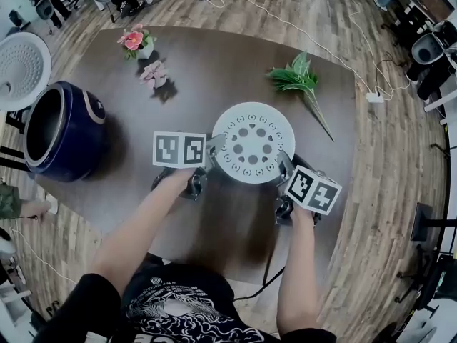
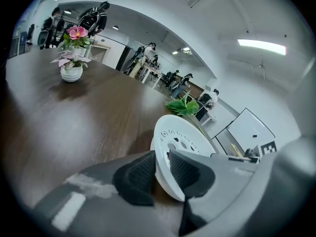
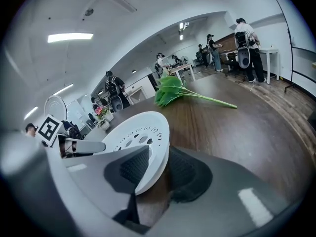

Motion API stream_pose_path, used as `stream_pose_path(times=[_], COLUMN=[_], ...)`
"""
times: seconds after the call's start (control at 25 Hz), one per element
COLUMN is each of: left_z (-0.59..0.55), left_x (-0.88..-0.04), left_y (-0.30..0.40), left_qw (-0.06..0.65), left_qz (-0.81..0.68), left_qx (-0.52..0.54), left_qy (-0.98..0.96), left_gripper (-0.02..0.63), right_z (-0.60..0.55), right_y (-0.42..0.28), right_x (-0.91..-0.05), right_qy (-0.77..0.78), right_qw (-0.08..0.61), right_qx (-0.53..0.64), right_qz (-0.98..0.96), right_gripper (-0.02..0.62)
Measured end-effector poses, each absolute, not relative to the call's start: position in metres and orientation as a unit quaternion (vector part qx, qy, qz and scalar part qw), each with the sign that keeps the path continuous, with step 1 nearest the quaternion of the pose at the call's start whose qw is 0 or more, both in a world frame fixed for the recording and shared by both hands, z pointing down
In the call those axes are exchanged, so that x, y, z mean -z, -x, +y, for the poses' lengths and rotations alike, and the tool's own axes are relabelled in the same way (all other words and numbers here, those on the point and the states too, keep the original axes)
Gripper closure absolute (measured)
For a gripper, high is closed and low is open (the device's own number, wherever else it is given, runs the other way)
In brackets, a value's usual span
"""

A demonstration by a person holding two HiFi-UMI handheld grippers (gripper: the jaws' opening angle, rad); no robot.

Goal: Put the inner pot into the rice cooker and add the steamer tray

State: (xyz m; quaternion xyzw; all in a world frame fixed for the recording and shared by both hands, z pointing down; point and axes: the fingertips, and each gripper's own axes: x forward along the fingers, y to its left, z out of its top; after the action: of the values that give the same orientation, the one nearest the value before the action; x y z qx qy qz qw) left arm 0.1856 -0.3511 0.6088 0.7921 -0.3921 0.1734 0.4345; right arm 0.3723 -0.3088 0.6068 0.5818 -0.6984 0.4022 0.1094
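"Where was the tray (image 1: 252, 143)?"
"On the desk (image 1: 214, 77), well right of the cooker (image 1: 61, 131)."
"And the jaws?"
"Left gripper (image 1: 213, 146) and right gripper (image 1: 285, 165) each clamped its rim, on opposite sides."

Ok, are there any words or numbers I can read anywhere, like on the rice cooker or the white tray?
None can be read.
Rice cooker: any label is too small to read.
Steamer tray: only holes, no print.
Marker cubes: black and white square patterns, not letters.
Black shirt: a white drawing; any lettering is too blurred.
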Motion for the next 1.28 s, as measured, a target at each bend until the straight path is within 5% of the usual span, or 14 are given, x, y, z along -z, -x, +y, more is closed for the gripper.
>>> stream_pose_path(times=[0.6,1.28], left_z=[-0.347,-0.327], left_x=[-0.579,-0.498], left_y=[-0.154,-0.018], left_qw=[0.416,0.372], left_qz=[-0.43,-0.498], left_qx=[-0.146,-0.076], left_qy=[-0.788,-0.779], left_gripper=[0.518,0.523], right_z=[-0.316,-0.325], right_y=[-0.344,-0.21], right_x=[-0.584,-0.507], right_qy=[-0.564,-0.509], right_qw=[0.114,0.116], right_qx=[-0.379,-0.314], right_qz=[-0.725,-0.793], right_gripper=[0.492,0.492])
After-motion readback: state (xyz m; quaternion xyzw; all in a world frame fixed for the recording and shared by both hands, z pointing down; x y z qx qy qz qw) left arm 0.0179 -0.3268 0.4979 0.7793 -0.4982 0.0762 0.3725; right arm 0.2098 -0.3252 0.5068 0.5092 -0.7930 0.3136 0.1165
